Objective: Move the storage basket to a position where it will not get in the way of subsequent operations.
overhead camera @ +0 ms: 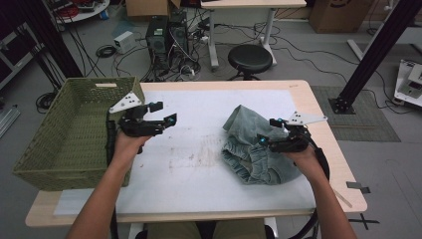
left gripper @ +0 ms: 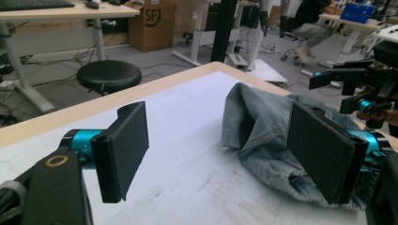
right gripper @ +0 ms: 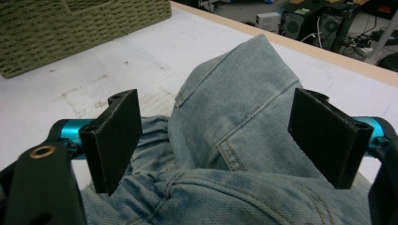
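Crumpled denim shorts lie on the white mat, right of centre. Right gripper – jaws spread wide – hovers at the garment's right edge, over the bunched cloth. Left gripper, jaws likewise spread and empty, is held above bare mat just beside the green woven basket

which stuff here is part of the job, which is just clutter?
In the job:
- crumpled denim shorts
- right gripper, open over the shorts
- left gripper, open above the white mat
- possibly the green woven basket, empty

Lying about:
- black stool
- computer towers
- cardboard boxes
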Tool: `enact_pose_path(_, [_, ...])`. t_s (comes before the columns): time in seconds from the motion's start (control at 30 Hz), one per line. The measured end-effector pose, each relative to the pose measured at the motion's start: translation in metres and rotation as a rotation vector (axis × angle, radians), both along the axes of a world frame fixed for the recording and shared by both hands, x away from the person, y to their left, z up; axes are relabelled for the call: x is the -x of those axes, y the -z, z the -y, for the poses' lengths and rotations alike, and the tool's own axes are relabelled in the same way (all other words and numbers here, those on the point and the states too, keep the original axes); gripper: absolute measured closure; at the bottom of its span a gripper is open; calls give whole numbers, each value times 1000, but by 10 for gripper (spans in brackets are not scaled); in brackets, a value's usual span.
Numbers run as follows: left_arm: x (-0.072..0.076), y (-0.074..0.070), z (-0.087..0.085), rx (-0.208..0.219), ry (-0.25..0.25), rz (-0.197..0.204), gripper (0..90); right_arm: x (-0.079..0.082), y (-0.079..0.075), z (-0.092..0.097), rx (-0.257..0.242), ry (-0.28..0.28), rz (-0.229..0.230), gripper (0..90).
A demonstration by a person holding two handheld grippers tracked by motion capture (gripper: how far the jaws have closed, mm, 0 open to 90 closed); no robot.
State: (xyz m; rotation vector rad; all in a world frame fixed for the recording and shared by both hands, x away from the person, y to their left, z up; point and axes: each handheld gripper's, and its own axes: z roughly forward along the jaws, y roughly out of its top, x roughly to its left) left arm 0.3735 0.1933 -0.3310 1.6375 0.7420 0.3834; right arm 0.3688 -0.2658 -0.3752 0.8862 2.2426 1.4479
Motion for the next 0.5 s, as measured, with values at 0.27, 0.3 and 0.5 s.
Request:
enact_pose_path(0.27, [-9,18,36,-50,46,10,217,1,2,8,13,20,-1,181])
enact_pose_path(0.3, [-10,21,41,-67,50,10,217,1,2,9,13,21,-1,181])
enact_pose_path(0.5, [-11,36,60,-59,51,22,217,1,7,15,11,38,-12,181])
